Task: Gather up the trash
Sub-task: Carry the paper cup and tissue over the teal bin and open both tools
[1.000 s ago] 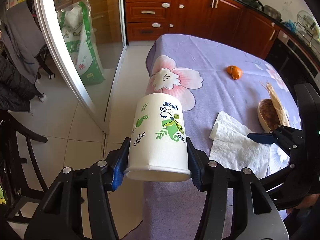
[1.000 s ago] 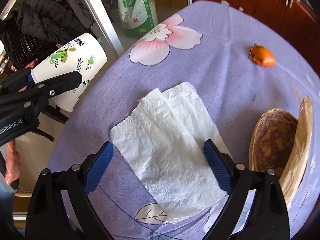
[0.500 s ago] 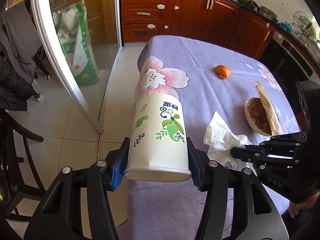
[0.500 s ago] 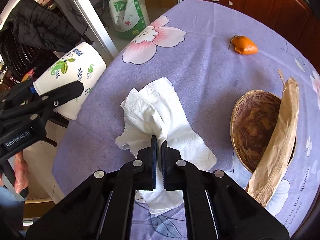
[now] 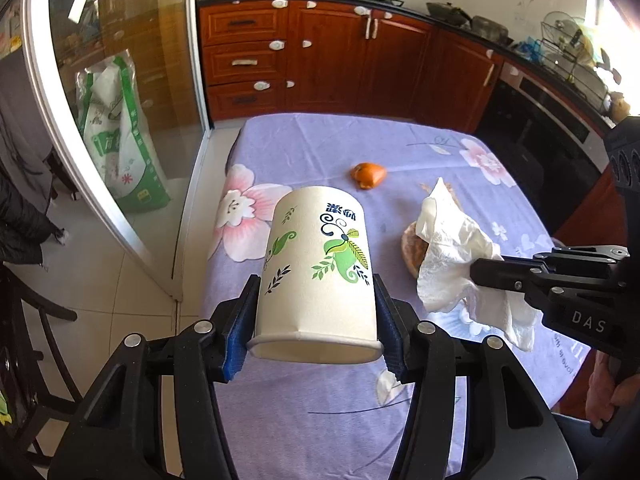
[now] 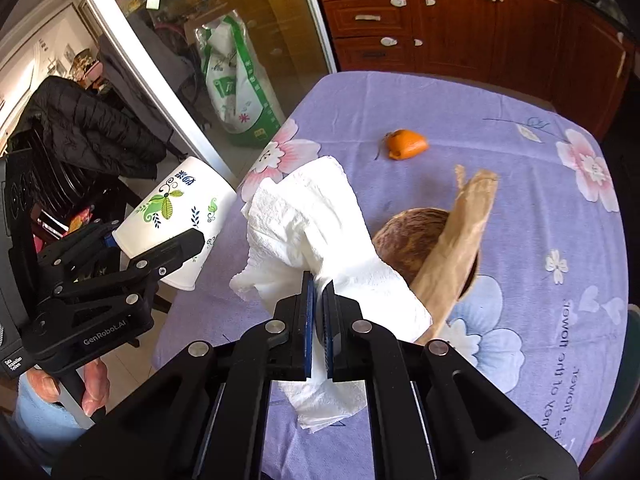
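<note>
- the crumpled white tissue [image 6: 320,232] hangs in the air above the purple flowered tablecloth [image 6: 500,128], pinched between the closed jaws of the right gripper [image 6: 317,280].
- the left gripper [image 5: 316,300] clamps a printed paper cup [image 5: 320,272] by its sides, just left of the tissue.
- a brown shell [image 6: 416,232] and an orange peel [image 6: 406,145] lie on the cloth beyond.

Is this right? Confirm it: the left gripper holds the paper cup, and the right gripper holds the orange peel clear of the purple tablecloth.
One thing is wrong. The right gripper is shut on the white paper towel, not the orange peel, which lies on the purple tablecloth untouched; the right wrist view shows it. The left gripper does hold the paper cup.
</note>
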A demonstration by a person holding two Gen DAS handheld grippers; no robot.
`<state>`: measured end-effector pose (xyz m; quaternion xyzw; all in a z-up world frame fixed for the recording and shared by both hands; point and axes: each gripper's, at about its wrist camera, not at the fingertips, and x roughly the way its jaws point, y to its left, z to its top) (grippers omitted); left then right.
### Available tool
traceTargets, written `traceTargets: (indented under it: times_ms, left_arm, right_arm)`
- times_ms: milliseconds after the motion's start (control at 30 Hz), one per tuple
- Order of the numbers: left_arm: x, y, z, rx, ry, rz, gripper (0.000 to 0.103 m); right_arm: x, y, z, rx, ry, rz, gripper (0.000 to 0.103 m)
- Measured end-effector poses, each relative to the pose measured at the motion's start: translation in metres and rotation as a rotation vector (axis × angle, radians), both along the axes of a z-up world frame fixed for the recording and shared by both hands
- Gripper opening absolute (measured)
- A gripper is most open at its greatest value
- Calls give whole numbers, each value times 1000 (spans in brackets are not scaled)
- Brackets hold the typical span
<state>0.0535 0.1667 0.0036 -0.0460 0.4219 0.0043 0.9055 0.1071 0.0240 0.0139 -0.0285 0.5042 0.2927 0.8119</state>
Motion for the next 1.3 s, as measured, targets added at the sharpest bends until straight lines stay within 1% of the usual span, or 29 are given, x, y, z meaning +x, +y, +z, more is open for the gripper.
traceTargets:
  times_ms: [167,367,533,633,800,933,1100,1300]
  left_arm:
    - [6,-40,15,11,-28,-74,55]
    - [20,-105,27,34,-49,-203,55]
    - [33,-167,31,41,-61,-313,55]
    - [39,-204,30,32,-58,-378,55]
    - [45,-267,27,38,-50,-490,55]
    - [47,-317,25,52,-44,-579,55]
    - [53,-372,15,69,-21,-667,55]
    - [60,-422,-2,62,26,-727,55]
  right_arm:
    - [-2,-42,17,33,-34,-72,4]
    - [-2,-104,31,83,-61,-182,4]
    - [-4,-169,35,121,-70,-290,4]
    - [-6,-207,36,135,-75,-356,4]
    - [-15,-279,38,162,-96,-478,4]
    - [-22,-338,36,180,-106,-587,4]
    - [-32,-402,23,190,-97,-705,4]
    - [-39,-449,-2,177,-59,-789,4]
